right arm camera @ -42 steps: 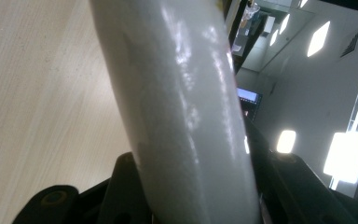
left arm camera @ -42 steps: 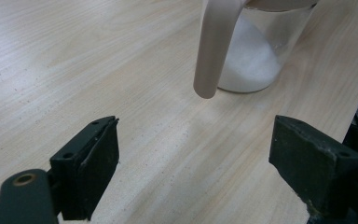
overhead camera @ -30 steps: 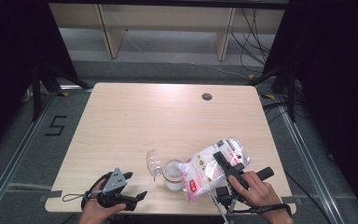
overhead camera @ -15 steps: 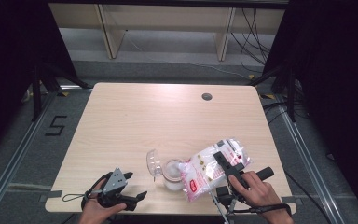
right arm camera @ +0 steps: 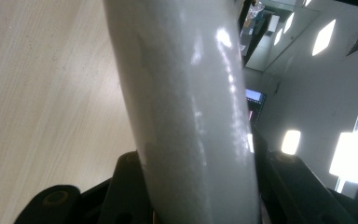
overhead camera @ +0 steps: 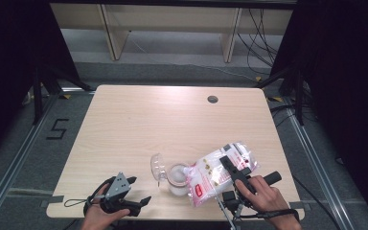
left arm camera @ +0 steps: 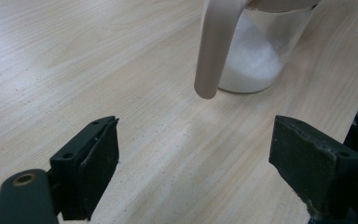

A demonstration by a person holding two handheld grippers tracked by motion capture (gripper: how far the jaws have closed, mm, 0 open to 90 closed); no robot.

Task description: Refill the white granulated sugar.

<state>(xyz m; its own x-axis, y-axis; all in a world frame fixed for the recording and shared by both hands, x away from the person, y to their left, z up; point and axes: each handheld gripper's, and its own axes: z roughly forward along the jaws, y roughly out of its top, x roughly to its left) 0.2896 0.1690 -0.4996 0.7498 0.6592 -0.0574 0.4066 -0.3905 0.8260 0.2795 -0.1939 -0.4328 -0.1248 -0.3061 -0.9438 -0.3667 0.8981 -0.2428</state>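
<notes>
We saw a light wooden table with rounded corners (overhead camera: 139, 120), its pale grain running lengthwise and a small dark round grommet hole (overhead camera: 212, 99) near its far edge. Directly on it, near the front edge, stood a clear glass jar holding white grains (overhead camera: 176, 179); in the left gripper view the grains lay heaped at the jar's bottom (left arm camera: 256, 65), with bare wood all around it.

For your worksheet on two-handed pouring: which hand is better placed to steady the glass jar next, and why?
Left. The left gripper lies beside the jar with jaws open and empty, while the right gripper is clamped on the tilted bag over it.
</notes>
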